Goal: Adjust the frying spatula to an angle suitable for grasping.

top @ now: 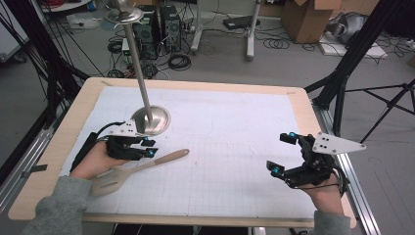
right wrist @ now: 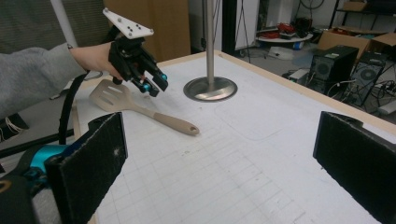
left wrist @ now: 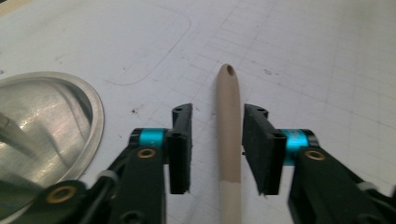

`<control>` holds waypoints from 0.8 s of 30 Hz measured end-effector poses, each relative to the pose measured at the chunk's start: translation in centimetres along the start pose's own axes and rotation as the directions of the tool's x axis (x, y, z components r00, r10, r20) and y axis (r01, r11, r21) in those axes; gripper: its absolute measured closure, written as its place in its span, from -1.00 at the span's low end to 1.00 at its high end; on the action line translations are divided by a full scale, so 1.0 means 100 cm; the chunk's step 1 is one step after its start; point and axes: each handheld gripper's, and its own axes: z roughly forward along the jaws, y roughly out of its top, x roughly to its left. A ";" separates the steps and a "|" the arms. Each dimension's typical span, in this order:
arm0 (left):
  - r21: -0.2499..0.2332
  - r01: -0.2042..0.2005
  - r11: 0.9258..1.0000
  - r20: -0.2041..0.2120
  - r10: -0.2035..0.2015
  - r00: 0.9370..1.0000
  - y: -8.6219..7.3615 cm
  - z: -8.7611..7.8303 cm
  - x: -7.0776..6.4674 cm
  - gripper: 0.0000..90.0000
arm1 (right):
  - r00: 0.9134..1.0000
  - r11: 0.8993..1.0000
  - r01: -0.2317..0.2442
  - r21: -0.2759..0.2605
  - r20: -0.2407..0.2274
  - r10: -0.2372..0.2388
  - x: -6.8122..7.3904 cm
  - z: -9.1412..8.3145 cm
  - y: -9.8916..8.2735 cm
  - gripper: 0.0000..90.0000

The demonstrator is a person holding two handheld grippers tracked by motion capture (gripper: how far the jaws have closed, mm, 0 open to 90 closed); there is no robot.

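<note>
Beige spatula [top: 134,171] flat on the bench [top: 235,147], slotted blade toward the near left edge, handle running away and to the right, hole end pointing at mid-bench. Left tool [top: 149,148] directly over the handle, released: in the left gripper view, pads [left wrist: 180,149] standing clear on either side of the handle [left wrist: 229,135], a gap visible on both sides, nothing pinched. Handle's long axis lying straight along the tool's own line, between the jaws, so jaw closing direction runs square across the shaft. In the right gripper view, left tool [right wrist: 149,84] raised a little above the spatula [right wrist: 140,109], not touching it.

Steel stand base [top: 150,120] just beyond the left tool, its pole [top: 137,68] rising tilted toward the far left; base rim near the spatula but apart.

Right tool [top: 281,156] well apart at the right side of the bench, spread wide and empty, its pads [right wrist: 91,168] framing bare paper. Left hand [top: 98,159] by far the nearer to the spatula.

Likely next: either lower and pinch across the shaft, or draw away and leave it lying; no telling which from here.
</note>
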 end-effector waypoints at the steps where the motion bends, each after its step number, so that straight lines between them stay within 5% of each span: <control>1: -0.008 0.006 1.000 0.009 -0.006 1.000 -0.001 -0.002 0.000 0.19 | 1.000 1.000 -0.002 0.000 0.000 0.002 0.000 0.000 0.000 -0.96; 5: 0.004 0.025 1.000 0.015 -0.025 1.000 -0.004 -0.006 -0.001 -0.12 | 1.000 1.000 0.003 -0.003 -0.002 -0.003 0.000 0.001 0.001 -0.96; 8: 0.008 -0.028 1.000 0.039 0.027 0.999 -0.008 -0.012 -0.003 -0.30 | 1.000 1.000 -0.002 0.000 -0.007 0.002 0.000 0.002 0.001 -0.96; 17: -0.024 -0.050 0.998 0.065 0.052 0.997 -0.014 -0.033 -0.012 -0.77 | 1.000 1.000 0.006 -0.002 -0.024 -0.006 -0.004 0.008 0.002 -0.96; 24: -0.016 -0.046 0.999 0.044 0.047 0.998 -0.018 -0.042 -0.012 -0.82 | 0.999 1.000 -0.001 -0.002 -0.034 0.001 -0.005 0.012 0.003 -0.96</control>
